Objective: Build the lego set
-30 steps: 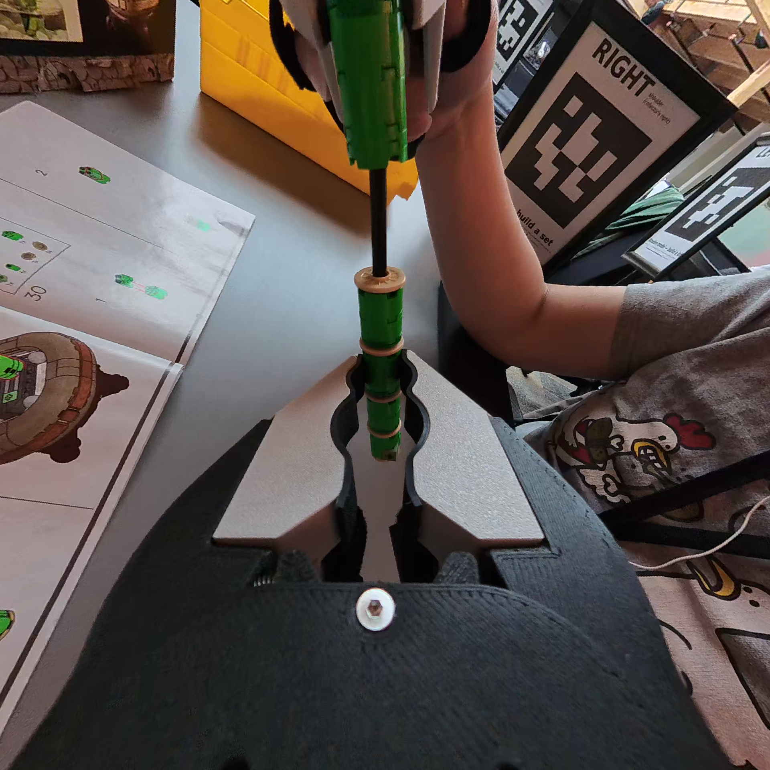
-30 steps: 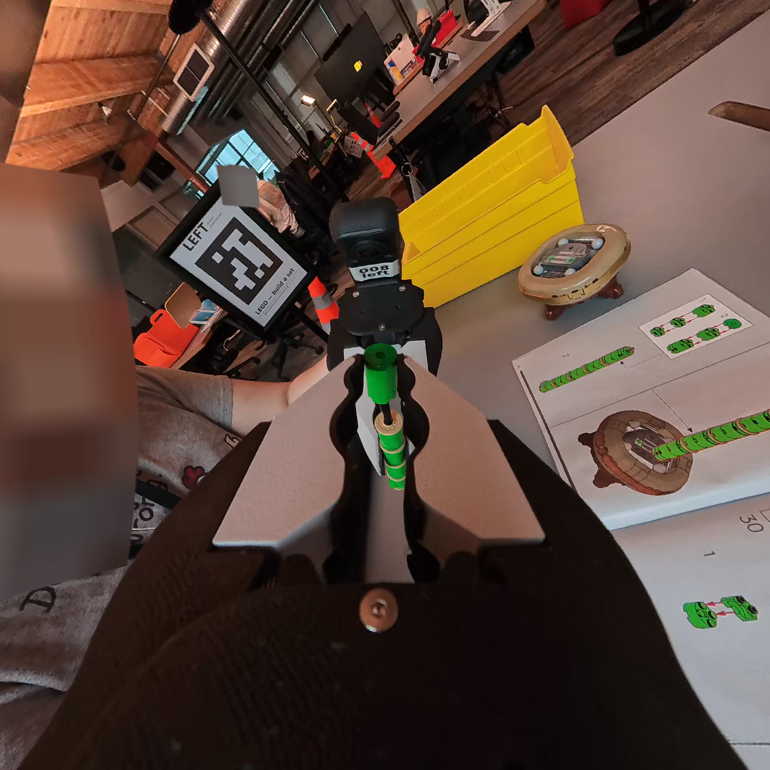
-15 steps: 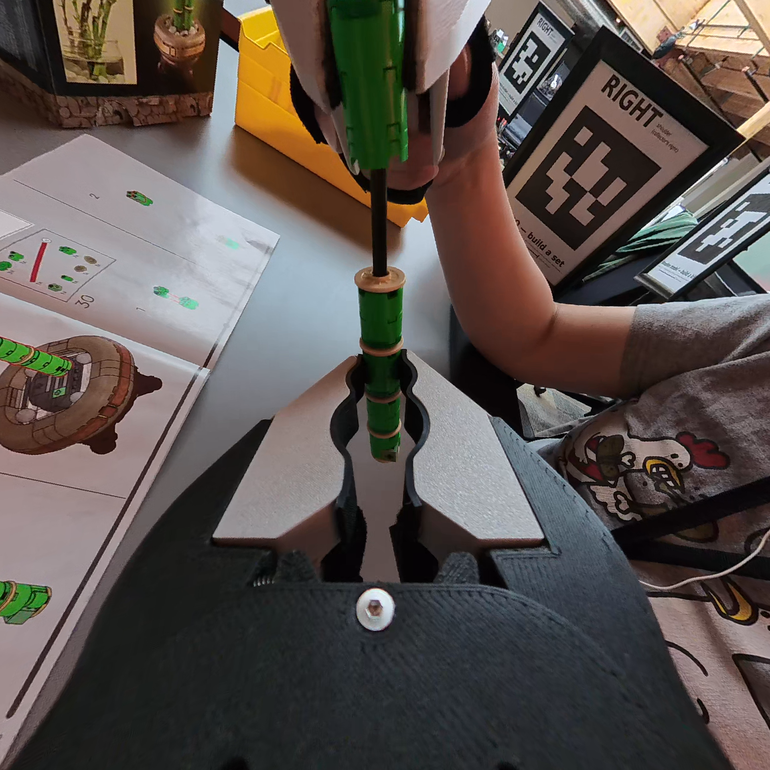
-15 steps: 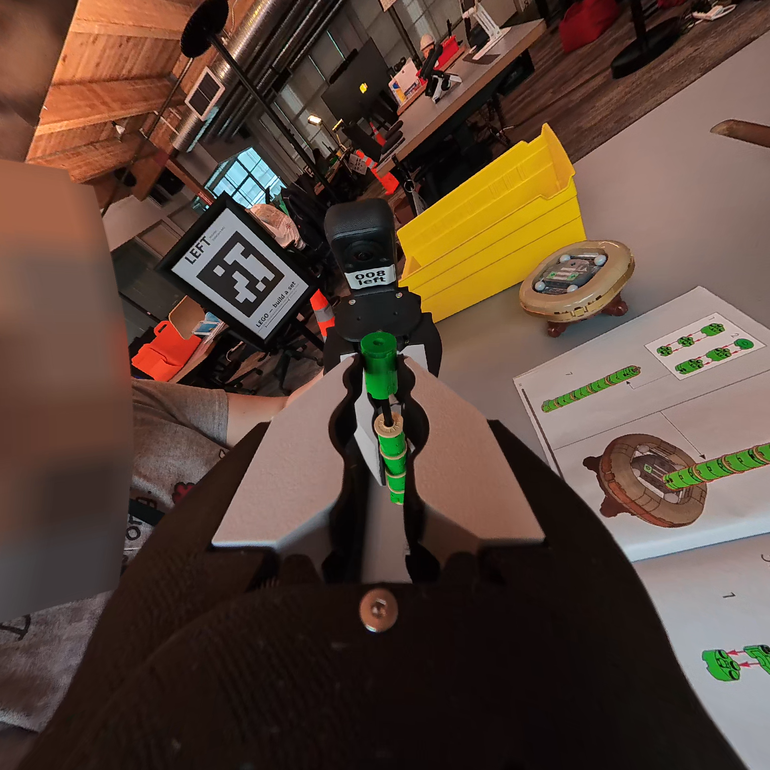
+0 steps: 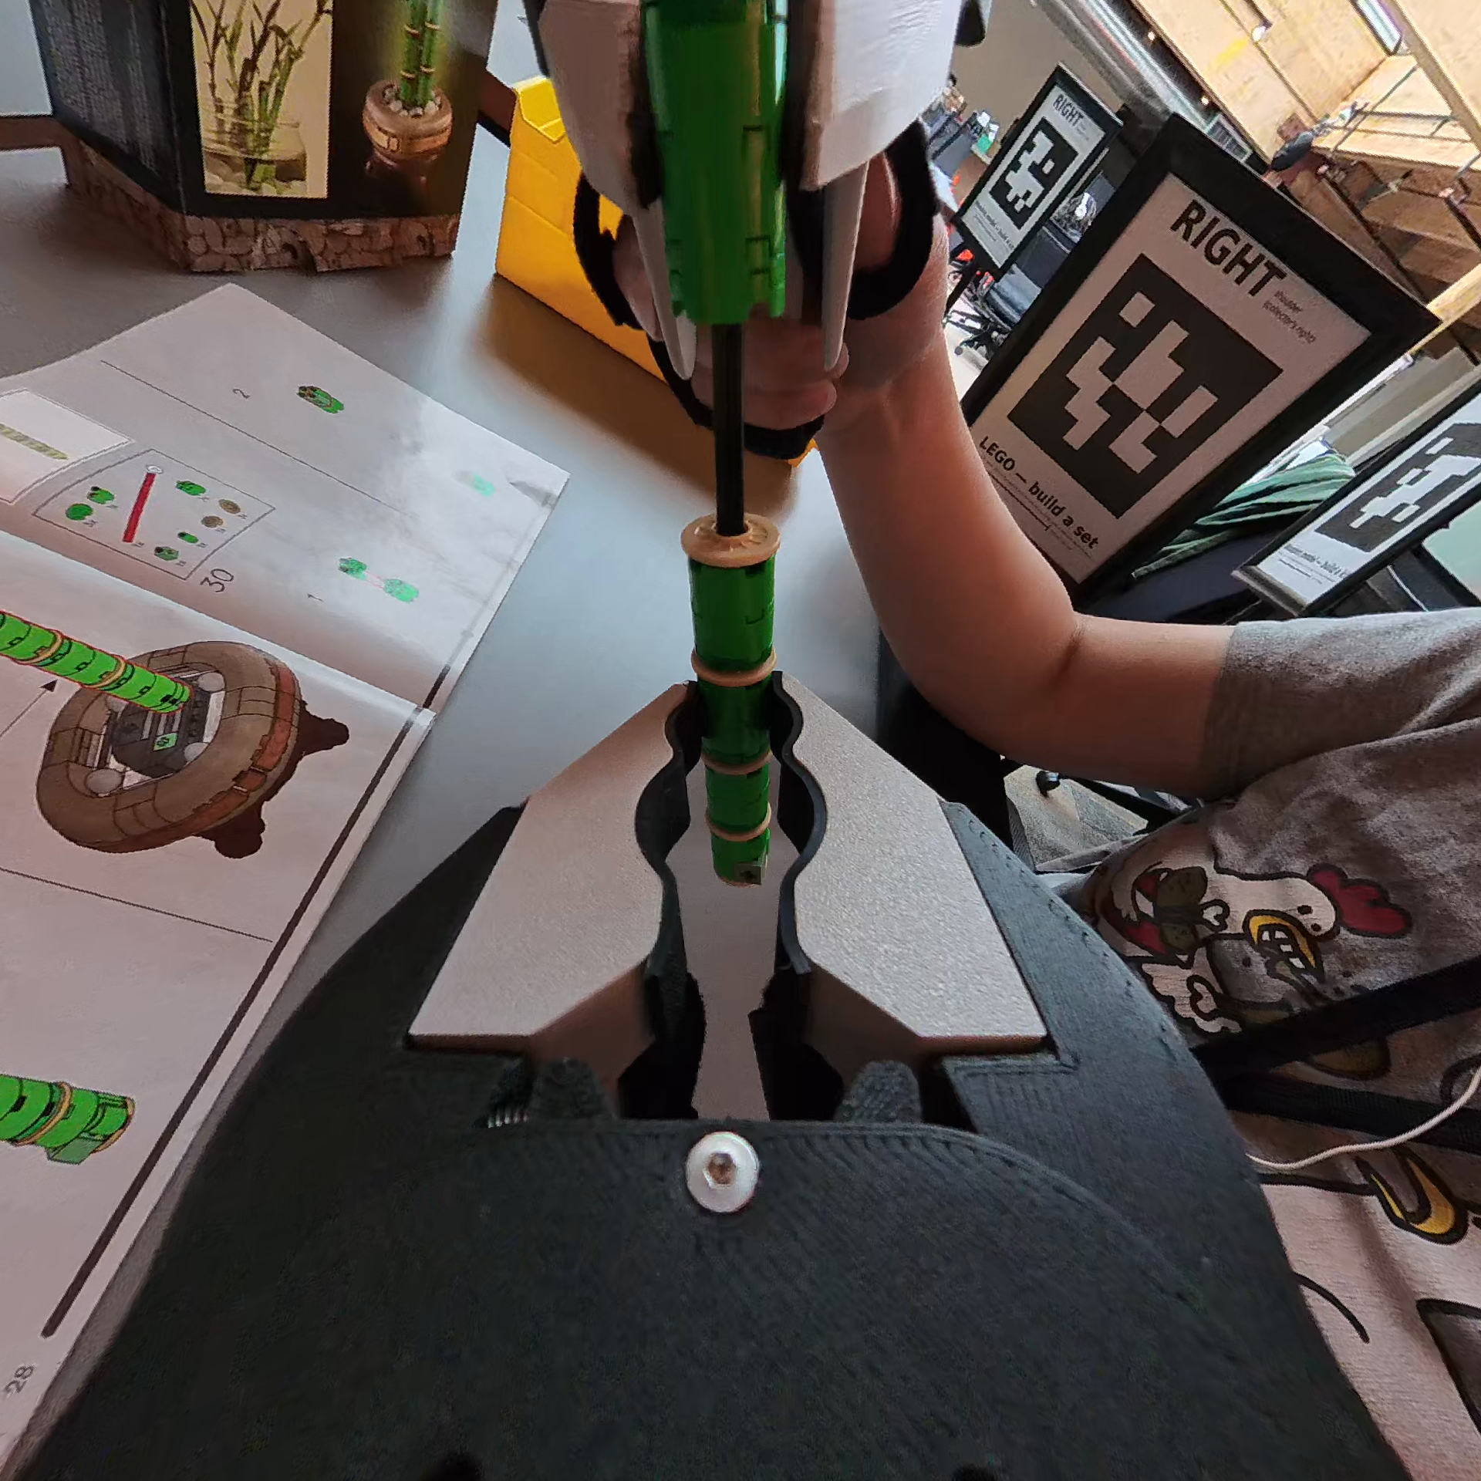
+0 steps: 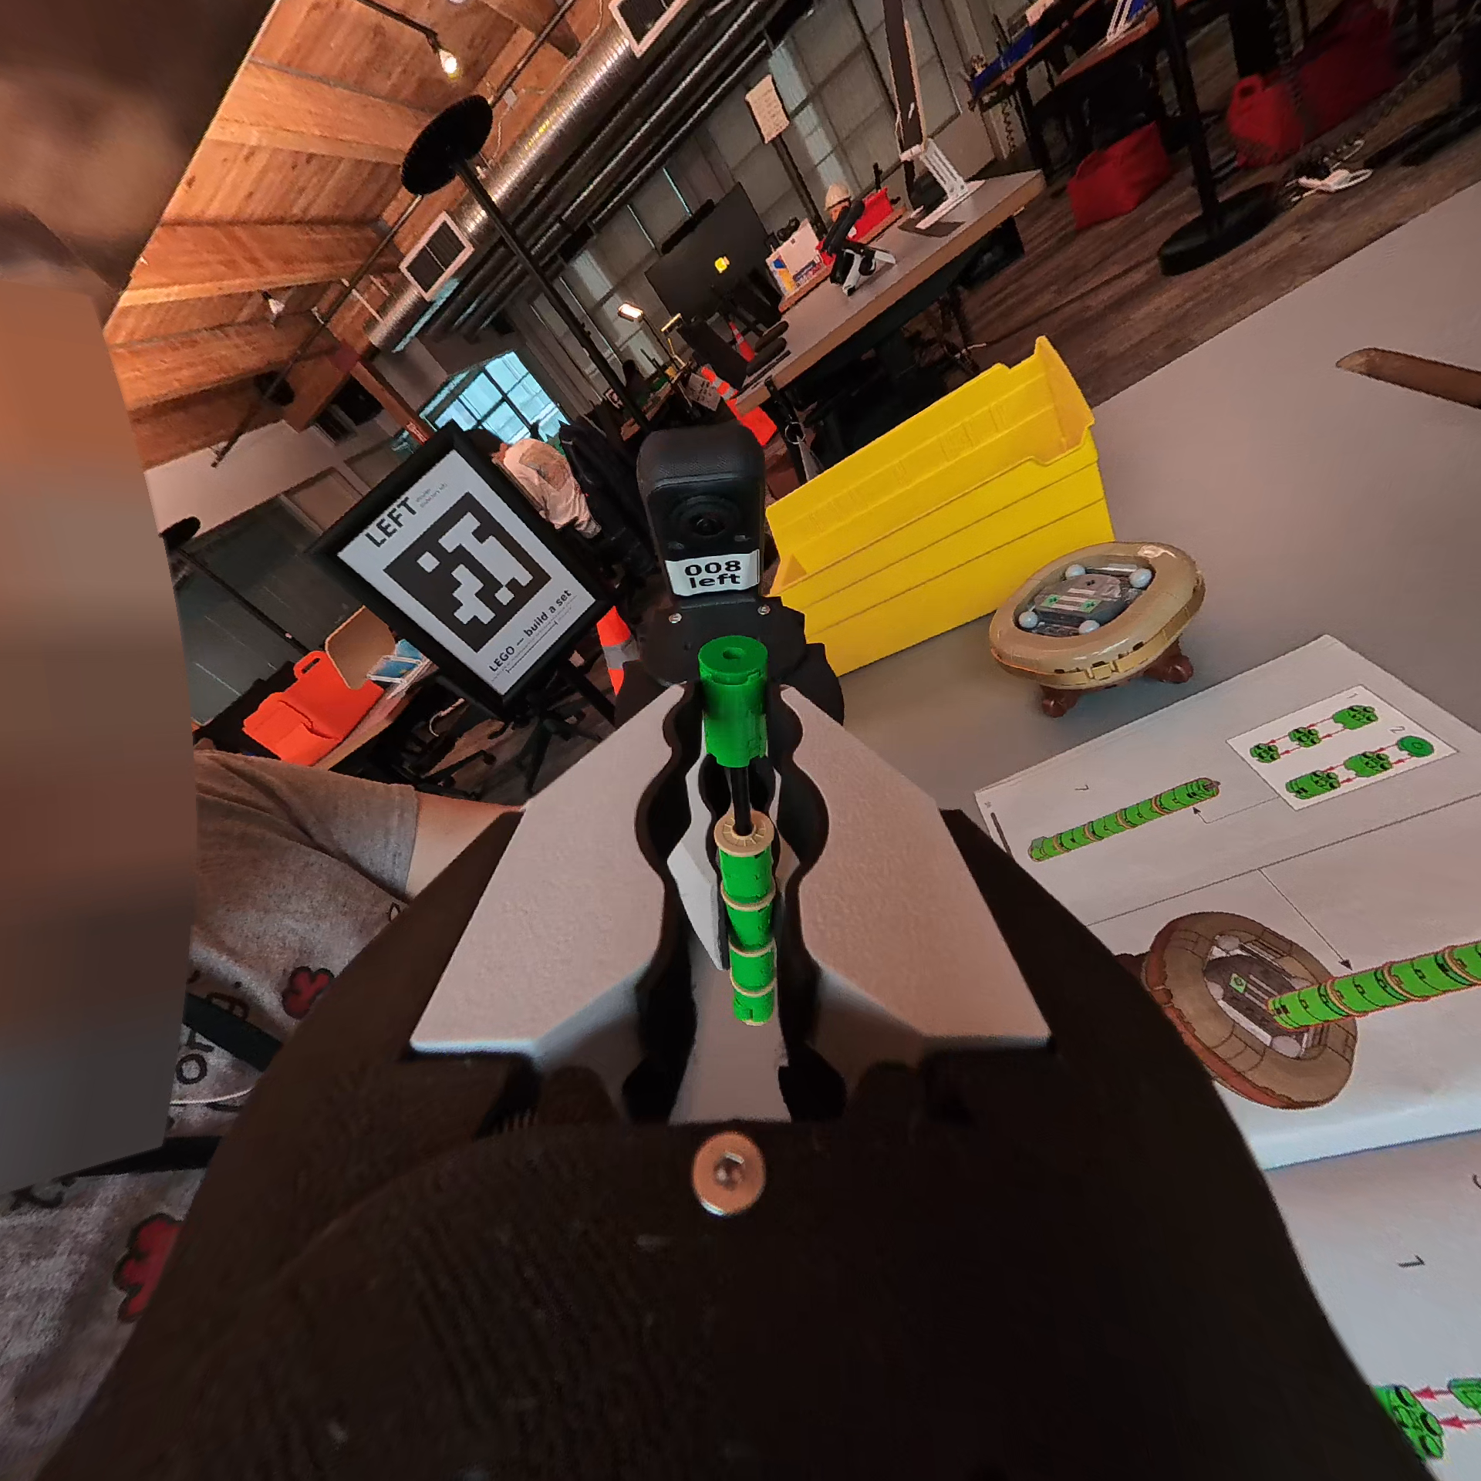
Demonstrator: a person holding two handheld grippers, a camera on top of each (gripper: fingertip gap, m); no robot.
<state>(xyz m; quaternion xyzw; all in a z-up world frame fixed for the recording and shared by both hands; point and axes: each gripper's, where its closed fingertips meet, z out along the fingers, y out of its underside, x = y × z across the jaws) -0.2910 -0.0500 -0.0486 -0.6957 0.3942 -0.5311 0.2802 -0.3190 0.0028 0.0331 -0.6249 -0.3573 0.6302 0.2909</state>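
A green stalk with tan rings (image 5: 731, 721) sits on a black axle (image 5: 728, 433). My left gripper (image 5: 733, 701) is shut on the stalk's lower part. My right gripper (image 5: 757, 353) comes in from the top, shut on a longer green cylinder (image 5: 721, 160) threaded on the same axle. A stretch of bare axle separates the cylinder from the stalk's top tan ring. In the right wrist view my right gripper (image 6: 733, 709) grips the cylinder (image 6: 731, 705), and the ringed stalk (image 6: 749, 922) hangs beyond it between the left gripper's white fingers (image 6: 693, 889).
An open instruction booklet (image 5: 240, 641) lies on the grey table, also in the right wrist view (image 6: 1282, 841). A round tan base model (image 6: 1094, 617) stands by a yellow bin (image 6: 938, 513). The set's box (image 5: 240, 120) is at the back left. A person's arm (image 5: 962, 601) and framed marker signs (image 5: 1162, 385) are on the right. The grippers' ends are close to 10 cm from one another.
Both grippers have swung together with the axle, so the booklet, box and bin have slid across the views. The gap between cylinder and stalk looks unchanged.
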